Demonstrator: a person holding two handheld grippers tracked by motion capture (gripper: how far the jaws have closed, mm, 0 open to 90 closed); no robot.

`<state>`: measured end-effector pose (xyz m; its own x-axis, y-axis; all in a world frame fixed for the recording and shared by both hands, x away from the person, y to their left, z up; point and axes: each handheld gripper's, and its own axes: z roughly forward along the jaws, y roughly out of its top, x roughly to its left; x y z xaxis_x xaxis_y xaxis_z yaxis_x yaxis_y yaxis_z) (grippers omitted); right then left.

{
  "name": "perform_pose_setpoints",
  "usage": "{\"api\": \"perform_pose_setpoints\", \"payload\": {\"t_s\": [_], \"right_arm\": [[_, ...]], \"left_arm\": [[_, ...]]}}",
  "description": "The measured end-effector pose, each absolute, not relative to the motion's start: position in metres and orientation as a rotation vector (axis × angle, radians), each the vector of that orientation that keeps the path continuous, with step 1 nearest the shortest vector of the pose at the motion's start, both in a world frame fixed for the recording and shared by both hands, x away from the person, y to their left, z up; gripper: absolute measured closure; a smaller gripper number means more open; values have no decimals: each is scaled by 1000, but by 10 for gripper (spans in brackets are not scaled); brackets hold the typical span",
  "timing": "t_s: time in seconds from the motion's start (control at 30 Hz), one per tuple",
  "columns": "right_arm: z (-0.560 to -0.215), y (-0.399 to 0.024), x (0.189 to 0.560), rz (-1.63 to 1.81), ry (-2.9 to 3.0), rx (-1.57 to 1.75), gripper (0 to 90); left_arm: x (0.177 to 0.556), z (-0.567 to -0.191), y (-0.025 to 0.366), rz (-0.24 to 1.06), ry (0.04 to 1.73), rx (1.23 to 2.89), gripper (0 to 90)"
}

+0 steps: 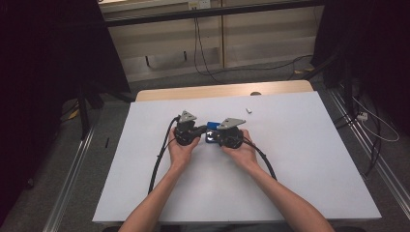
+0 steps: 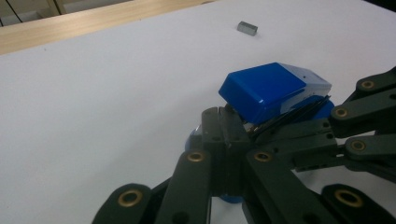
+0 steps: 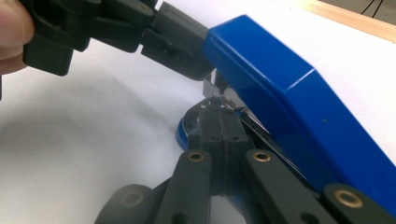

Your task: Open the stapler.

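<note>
One blue stapler [image 1: 211, 132] sits mid-table between the two grippers, on the white table cover [image 1: 300, 159]. From above most of it is hidden by the gripper bodies; a blue patch shows between them. In the left gripper view the stapler [image 2: 268, 91] is tilted, its top raised off the base, front end facing the camera; the base is mostly covered by black linkage. In the right gripper view the stapler [image 3: 289, 107] runs off the right edge, with metal parts under the top hard to make out.

Left gripper [image 1: 187, 129]: jaws closed together, tips pressed in at the stapler's mouth beneath the blue top [image 2: 229, 126]; whether they pinch any part, cannot tell. Right gripper [image 1: 230, 133]: jaws likewise closed, tips against the stapler's underside near the base [image 3: 219, 123]; grip unclear. A thumb blurs into the top left corner of the right gripper view.

Count: two grippers, two hands, one stapler, one small grey block [image 1: 249, 110] lying well apart toward the far edge [image 2: 247, 28]. A strip of bare wooden table [image 1: 222, 90] shows beyond the cover.
</note>
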<state>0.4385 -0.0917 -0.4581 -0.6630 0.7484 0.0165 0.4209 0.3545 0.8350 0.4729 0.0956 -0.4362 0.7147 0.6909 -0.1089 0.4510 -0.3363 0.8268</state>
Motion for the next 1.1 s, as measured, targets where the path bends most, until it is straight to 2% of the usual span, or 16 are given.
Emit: {"api": "perform_pose_setpoints", "payload": {"t_s": [1.1], "right_arm": [[-450,-93,434,1287,2195,1053,900]], "left_arm": [[472,-428,94,328,844,1977,900]]}}
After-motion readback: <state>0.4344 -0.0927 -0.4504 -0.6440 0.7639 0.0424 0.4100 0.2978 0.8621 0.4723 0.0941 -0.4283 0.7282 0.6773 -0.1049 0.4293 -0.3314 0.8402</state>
